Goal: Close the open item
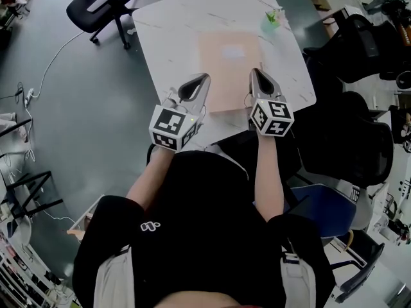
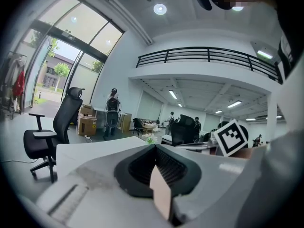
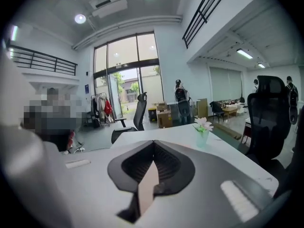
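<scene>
A flat beige folder (image 1: 228,56) with a pale label lies closed on the white marble table (image 1: 167,31). Both grippers hover over its near edge, pointing away from me. My left gripper (image 1: 207,77) is above the folder's near left corner and my right gripper (image 1: 254,71) above its near right side. In the left gripper view the jaws (image 2: 154,146) meet at the tips with nothing past them. The right gripper (image 3: 153,141) looks the same. A thin beige sliver shows low in the hollow between each pair of jaws; I cannot tell what it is.
A small green vase with a flower (image 1: 271,21) stands near the table's far right corner. A black office chair (image 1: 103,5) is beyond the table at the left, and more black chairs (image 1: 353,50) crowd its right side. People stand far off in the room.
</scene>
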Action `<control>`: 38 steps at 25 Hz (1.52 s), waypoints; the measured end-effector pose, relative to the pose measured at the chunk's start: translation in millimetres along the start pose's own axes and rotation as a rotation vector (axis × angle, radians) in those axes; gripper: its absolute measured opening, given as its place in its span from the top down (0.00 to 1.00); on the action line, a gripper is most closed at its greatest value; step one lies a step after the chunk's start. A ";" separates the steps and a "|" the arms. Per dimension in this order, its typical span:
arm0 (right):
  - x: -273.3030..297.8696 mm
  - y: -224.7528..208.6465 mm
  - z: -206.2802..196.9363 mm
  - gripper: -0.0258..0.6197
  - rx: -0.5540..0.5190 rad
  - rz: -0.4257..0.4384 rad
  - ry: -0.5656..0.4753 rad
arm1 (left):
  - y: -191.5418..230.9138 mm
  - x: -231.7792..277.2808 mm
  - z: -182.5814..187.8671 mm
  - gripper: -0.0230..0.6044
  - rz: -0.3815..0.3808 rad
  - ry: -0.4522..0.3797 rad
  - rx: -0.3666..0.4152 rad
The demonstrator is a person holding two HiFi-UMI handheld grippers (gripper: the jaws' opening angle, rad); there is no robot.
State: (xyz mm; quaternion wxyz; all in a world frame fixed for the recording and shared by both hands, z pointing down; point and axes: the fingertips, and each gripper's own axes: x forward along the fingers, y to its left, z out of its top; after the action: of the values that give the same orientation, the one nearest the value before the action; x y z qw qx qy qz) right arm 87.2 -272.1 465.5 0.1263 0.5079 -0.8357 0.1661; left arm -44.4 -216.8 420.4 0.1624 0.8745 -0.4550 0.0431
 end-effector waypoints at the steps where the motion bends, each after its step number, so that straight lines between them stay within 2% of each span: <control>1: -6.1 5.7 8.2 0.98 0.001 0.007 -0.026 | -1.1 -1.2 6.1 0.98 -0.001 -0.013 0.007; 8: -48.5 42.7 73.9 0.98 -0.029 0.035 -0.206 | -8.7 -7.4 56.6 0.98 0.003 -0.121 0.055; 14: -78.7 57.3 99.5 0.98 -0.049 0.029 -0.298 | -26.7 -9.6 85.6 0.98 0.025 -0.194 0.137; 18: -87.1 58.6 102.2 0.98 -0.045 0.043 -0.306 | -36.8 -14.9 84.4 0.98 0.066 -0.193 0.140; 38: -111.0 64.4 88.7 0.98 -0.096 0.071 -0.306 | -51.9 -36.3 58.2 0.98 0.096 -0.185 0.120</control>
State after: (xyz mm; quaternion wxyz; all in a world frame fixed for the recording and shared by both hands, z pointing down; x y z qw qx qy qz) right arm 76.3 -191.0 332.7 0.0156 0.4910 -0.8695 0.0510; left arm -27.7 -179.5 344.6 0.0649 0.8600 -0.5061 -0.0026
